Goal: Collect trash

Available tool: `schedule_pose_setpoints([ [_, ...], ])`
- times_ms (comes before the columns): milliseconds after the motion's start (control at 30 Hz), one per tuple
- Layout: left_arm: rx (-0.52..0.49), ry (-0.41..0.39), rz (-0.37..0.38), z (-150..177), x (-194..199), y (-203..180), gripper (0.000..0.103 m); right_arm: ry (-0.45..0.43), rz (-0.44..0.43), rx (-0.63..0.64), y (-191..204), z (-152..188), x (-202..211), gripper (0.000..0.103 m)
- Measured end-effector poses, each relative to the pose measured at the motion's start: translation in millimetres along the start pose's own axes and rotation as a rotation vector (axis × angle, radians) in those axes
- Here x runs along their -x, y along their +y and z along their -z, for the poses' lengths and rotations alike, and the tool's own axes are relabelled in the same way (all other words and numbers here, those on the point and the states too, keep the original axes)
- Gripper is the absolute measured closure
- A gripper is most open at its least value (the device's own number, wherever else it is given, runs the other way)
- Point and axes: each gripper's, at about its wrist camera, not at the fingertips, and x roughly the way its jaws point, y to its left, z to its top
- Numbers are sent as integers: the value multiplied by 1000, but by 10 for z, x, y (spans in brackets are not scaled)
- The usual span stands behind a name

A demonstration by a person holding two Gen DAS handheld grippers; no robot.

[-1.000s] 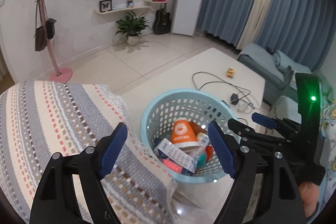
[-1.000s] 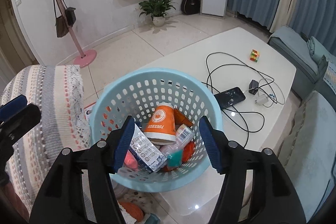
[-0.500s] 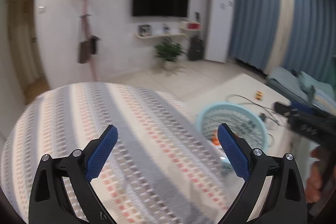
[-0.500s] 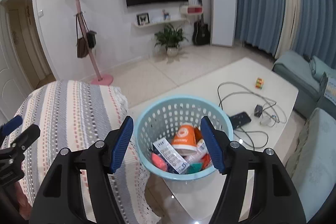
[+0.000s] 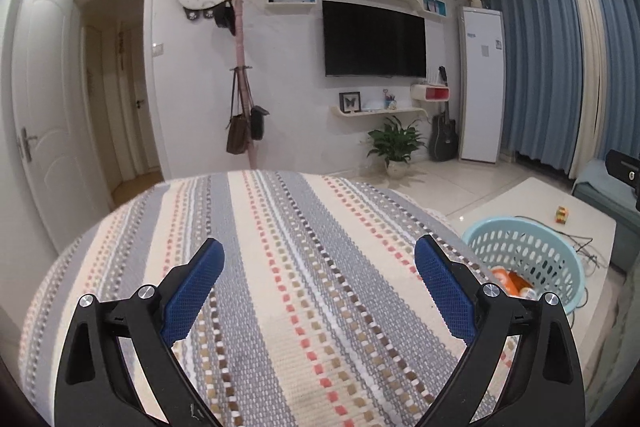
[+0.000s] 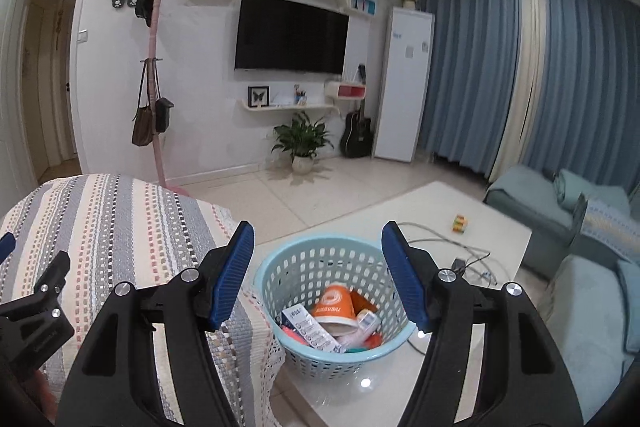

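Trash lies heaped in the blue basket on the white tabletop, directly below and ahead of the right gripper, the nearer, while the left gripper faces the striped cover; both gape wide, holding nothing.

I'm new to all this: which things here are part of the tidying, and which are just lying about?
Part of the job:
- blue basket
- orange cup
- white packet

Just lying about:
- colourful cube
- cables
- striped cloth
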Motion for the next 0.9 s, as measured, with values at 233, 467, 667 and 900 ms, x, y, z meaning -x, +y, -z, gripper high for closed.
schedule_pose_setpoints([
  [233, 76, 19, 3, 42, -39, 149, 10, -10, 1, -12, 85, 45, 64, 40],
  [467, 57, 13, -30, 77, -27, 129, 10, 1, -7, -69, 96, 266, 3, 40],
  [667, 38, 11, -46, 80, -34, 61, 8, 34, -30, -103, 70, 319, -76, 40],
  [900, 37, 7, -60, 92, -11, 47, 8, 65, -36, -116, 45, 406, -138, 40],
])
